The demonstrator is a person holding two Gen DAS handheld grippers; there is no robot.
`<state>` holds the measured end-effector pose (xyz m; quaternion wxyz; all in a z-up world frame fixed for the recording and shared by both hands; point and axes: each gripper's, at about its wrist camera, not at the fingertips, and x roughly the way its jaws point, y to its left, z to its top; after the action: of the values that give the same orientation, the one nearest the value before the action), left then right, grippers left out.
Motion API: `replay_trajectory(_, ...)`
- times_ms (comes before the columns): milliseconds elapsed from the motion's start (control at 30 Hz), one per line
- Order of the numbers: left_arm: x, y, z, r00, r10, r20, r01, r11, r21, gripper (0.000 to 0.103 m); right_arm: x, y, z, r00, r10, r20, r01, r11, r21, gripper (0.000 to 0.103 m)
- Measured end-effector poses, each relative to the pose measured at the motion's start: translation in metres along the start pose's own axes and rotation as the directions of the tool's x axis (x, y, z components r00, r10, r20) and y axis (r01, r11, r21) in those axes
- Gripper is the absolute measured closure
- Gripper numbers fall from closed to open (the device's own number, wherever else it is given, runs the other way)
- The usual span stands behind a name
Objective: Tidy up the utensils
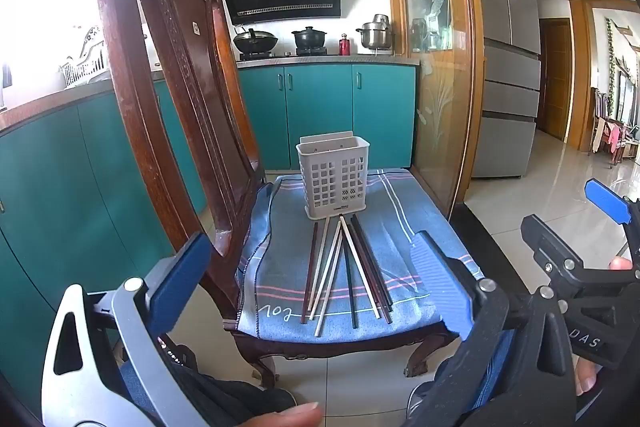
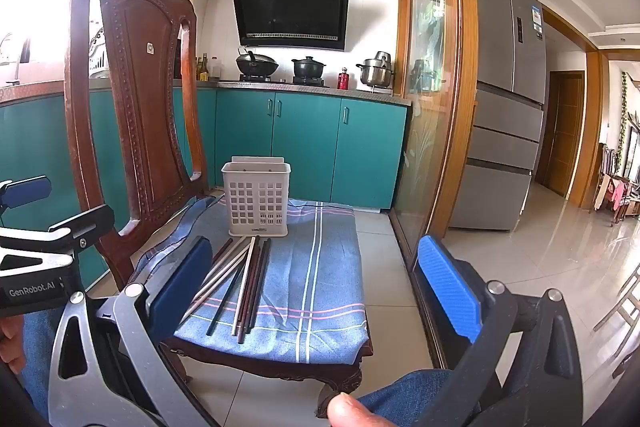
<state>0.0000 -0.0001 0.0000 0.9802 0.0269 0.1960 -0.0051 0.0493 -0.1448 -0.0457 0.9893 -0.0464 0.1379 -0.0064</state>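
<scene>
While both grippers, left (image 1: 316, 291) and right (image 2: 324, 291), hang spread apart and empty, chopsticks (image 1: 344, 267) lie fanned on the cloth (image 1: 404, 227) before the basket (image 1: 333, 179).

Left claw (image 1: 312, 283) and right claw (image 2: 316, 287) gape wide, seemingly level.

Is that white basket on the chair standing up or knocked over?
Standing up. The basket sits flat on the blue cloth, open top upward, chopsticks lying before it.
</scene>
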Motion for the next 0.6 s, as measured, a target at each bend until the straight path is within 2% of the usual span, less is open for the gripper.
replay_trajectory(600, 0.0001, 0.0001, 0.0000, 1.000, -0.001, -0.002, 0.001, 1.000, -0.001, 0.004, 0.0005, 0.0011, -0.0006, 1.000, 0.001, 0.002, -0.001, 1.000, 0.000, 0.002)
